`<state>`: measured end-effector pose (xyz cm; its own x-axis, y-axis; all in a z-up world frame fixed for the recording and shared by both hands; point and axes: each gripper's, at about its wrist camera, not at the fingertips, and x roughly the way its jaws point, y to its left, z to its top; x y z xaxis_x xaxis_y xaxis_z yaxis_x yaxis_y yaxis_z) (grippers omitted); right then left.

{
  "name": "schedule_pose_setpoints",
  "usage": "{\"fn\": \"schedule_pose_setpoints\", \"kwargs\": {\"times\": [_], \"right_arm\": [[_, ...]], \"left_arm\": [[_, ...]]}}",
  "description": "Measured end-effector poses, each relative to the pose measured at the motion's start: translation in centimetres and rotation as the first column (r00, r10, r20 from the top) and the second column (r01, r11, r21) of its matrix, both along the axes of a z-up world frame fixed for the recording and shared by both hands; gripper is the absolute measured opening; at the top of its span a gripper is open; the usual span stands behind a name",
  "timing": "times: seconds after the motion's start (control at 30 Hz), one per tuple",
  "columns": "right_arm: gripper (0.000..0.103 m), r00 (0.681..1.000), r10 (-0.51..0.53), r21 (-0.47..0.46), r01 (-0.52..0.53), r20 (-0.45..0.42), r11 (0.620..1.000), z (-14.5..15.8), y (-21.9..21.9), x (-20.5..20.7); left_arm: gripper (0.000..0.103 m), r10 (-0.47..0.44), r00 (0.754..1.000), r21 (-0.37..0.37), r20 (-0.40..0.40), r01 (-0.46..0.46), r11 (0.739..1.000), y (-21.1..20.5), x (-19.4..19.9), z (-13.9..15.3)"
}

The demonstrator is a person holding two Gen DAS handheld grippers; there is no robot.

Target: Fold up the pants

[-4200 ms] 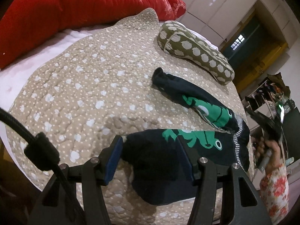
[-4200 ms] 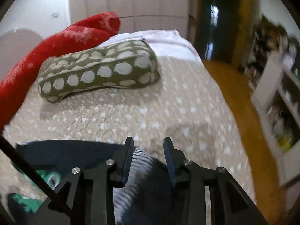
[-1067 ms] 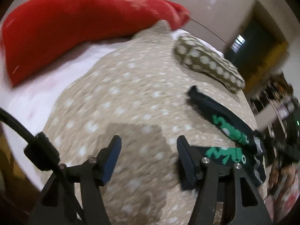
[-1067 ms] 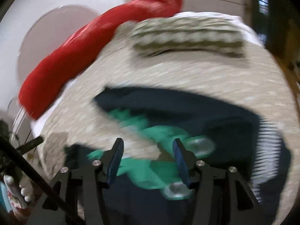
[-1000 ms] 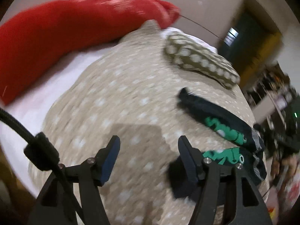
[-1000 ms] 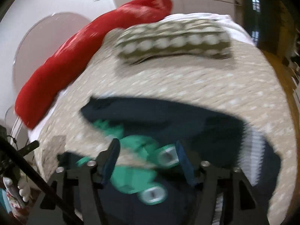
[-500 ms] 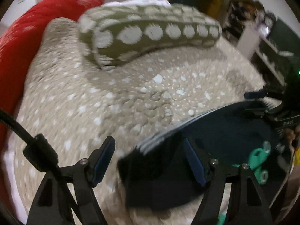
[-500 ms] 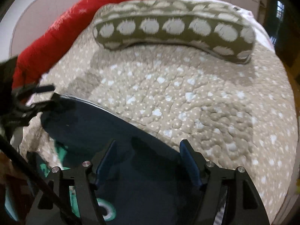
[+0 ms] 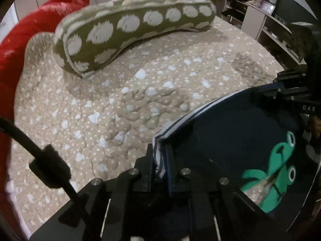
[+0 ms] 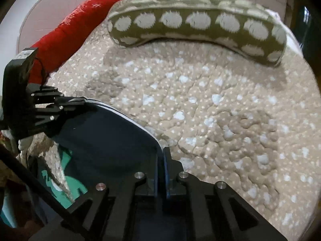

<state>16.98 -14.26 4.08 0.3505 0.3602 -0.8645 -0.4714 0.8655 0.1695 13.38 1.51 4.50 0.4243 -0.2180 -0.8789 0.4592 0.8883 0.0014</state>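
Note:
The pants [image 9: 230,132] are dark navy with green frog prints and a striped waistband. They are held up by the waistband, stretched between both grippers above the bed. My left gripper [image 9: 159,160] is shut on the left end of the waistband. My right gripper [image 10: 161,160] is shut on the right end; the pants [image 10: 104,138] hang to its left. Each gripper shows in the other's view: the right one [image 9: 289,92] at the right edge, the left one [image 10: 60,104] at the left edge. The legs hang down out of sight.
A beige dotted quilt [image 9: 140,92] covers the bed [image 10: 230,120]. An olive pillow with white dots [image 9: 130,28] lies at the far side [image 10: 196,22]. A red bolster [image 9: 30,28] runs behind it [image 10: 100,6]. Shelves [image 9: 266,16] stand at the right.
Both grippers, open half a second ago, have shut on the striped waistband. The pants now hang taut between them, lifted off the quilt.

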Motion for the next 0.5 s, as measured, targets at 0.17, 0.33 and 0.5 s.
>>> {"fn": "schedule_pose_setpoints", "kwargs": {"times": [0.17, 0.33, 0.5], "right_arm": [[0.005, 0.995, -0.022, 0.01, 0.021, 0.099, 1.0, 3.7, 0.0, -3.8], [0.005, 0.983, -0.008, 0.033, 0.002, 0.181, 0.999, 6.7, 0.9, -9.4], [0.005, 0.978, 0.028, 0.03, -0.034, 0.204, 0.999, 5.6, 2.2, -16.4]], "left_arm": [[0.01, 0.033, 0.996, -0.026, 0.087, -0.031, 0.999, 0.9, -3.5, 3.9], [0.01, 0.074, 0.983, -0.061, 0.165, -0.065, 0.996, 2.1, -8.2, 7.1], [0.01, 0.117, 0.963, -0.047, 0.241, -0.108, 0.993, 2.5, -14.8, 7.6]]}}
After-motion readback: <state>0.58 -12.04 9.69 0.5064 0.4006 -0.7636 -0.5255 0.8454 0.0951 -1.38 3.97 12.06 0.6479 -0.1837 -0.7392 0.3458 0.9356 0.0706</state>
